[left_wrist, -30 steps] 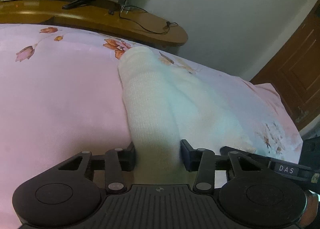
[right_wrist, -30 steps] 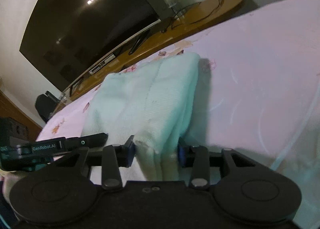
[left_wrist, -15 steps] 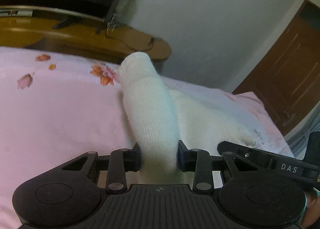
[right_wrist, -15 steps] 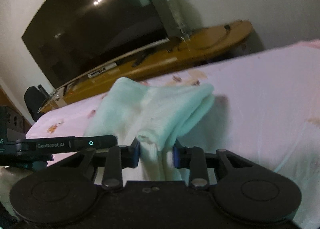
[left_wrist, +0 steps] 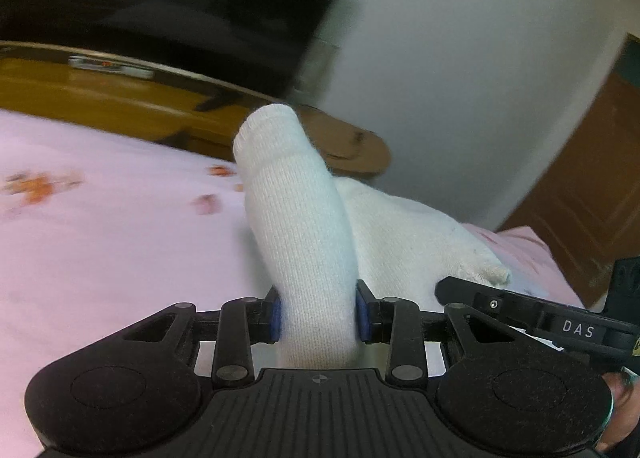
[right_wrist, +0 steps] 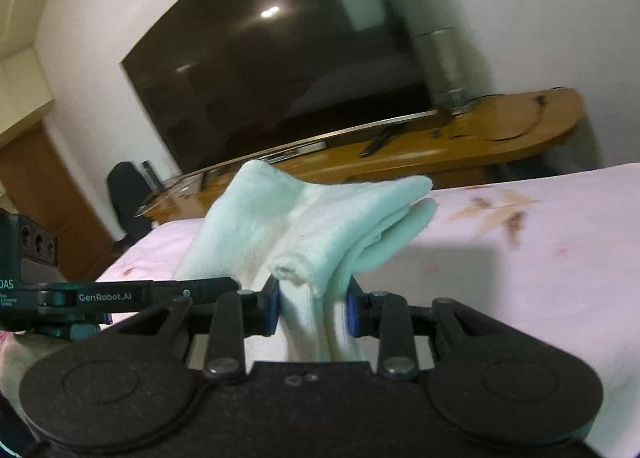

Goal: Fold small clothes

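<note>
Upward, away: sock (left_wrist: 304, 226) toe-first.

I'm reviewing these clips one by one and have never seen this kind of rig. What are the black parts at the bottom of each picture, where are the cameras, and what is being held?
There is no robot here. A person holds a hand-held gripper in each hand, and a fisheye camera on each looks forward along its two fingers. One picture comes from the left hand-held gripper, the other from the right hand-held gripper; each also shows in the other's view. Both are shut on a white sock, each pinching one end, lifted above a pink flowered sheet. Behind stand a dark TV and a wooden shelf.
</note>
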Motion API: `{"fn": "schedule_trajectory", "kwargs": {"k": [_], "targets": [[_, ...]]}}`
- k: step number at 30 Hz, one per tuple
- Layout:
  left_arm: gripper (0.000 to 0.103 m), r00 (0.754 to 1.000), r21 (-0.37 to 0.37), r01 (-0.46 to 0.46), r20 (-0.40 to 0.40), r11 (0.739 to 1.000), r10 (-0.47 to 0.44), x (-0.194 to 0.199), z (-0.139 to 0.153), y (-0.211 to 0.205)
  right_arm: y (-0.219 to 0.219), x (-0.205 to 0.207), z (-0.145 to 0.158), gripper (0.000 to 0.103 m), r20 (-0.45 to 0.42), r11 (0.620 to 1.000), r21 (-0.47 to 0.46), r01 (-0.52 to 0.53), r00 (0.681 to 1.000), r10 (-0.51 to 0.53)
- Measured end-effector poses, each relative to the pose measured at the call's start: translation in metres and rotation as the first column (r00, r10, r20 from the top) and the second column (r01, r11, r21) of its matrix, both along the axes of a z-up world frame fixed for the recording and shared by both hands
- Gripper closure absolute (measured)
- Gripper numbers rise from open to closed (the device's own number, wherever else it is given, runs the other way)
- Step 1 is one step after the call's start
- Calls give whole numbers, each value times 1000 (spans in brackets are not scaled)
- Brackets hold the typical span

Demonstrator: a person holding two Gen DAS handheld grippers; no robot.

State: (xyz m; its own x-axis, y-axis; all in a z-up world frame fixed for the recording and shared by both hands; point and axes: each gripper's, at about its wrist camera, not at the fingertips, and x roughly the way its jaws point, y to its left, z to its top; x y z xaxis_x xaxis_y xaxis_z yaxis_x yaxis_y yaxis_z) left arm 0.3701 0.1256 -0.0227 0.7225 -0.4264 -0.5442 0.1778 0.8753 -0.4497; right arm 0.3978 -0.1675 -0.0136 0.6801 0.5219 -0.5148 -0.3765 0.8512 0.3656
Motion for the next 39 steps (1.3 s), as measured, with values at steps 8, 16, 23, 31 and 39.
{"fn": "schedule_trajectory", "kwargs": {"k": [8, 16, 23, 31, 39], "targets": [[68, 977, -14, -167, -138, 986, 163, -53, -55, 106, 101, 9, -49, 73, -114, 987, 56, -153, 981, 159], [54, 954, -75, -249, -191, 966, 231, -78, -101, 136, 122, 13, -125, 64, -295, 983, 116, -142, 940, 170], [53, 946, -103, -308, -136, 946, 294, -56, -97, 152, 91, 46, -106, 39, -253, 976, 202, -80, 959, 131], [53, 952, -113, -293, -129, 949, 279, -34, -108, 154, 127, 83, -123, 71, -297, 974, 158, -164, 933, 205], [48, 962, -12, -264, -70, 964, 263, -26, -111, 138, 151, 68, -123, 85, -19, 940, -197, -277, 960, 279]]}}
